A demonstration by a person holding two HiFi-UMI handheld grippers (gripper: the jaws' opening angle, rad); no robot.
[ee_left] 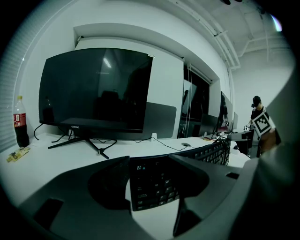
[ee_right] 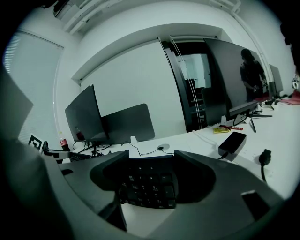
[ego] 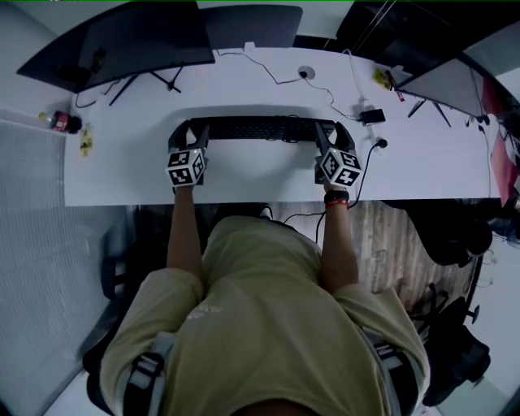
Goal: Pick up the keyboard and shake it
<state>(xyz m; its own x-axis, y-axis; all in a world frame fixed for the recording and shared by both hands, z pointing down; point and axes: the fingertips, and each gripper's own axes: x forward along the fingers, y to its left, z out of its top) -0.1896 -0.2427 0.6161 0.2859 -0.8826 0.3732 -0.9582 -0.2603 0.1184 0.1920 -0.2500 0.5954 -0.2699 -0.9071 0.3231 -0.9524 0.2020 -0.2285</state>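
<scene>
A black keyboard (ego: 256,128) lies crosswise on the white desk (ego: 244,183), in front of the person. My left gripper (ego: 191,130) is at its left end and my right gripper (ego: 335,132) at its right end. In the left gripper view the keyboard's end (ee_left: 152,180) fills the gap of the left gripper (ee_left: 150,159), and both jaws touch its long edges. The right gripper view shows the same: the keyboard's other end (ee_right: 150,185) sits tight between the jaws of the right gripper (ee_right: 151,153). Whether the keyboard is off the desk I cannot tell.
A dark monitor (ego: 130,41) stands at the back left, another (ego: 252,24) behind the keyboard, a third (ego: 443,81) at the right. A cola bottle (ego: 63,122) lies far left. A power adapter (ego: 372,115) and cables sit right of the keyboard. The desk's front edge is near my wrists.
</scene>
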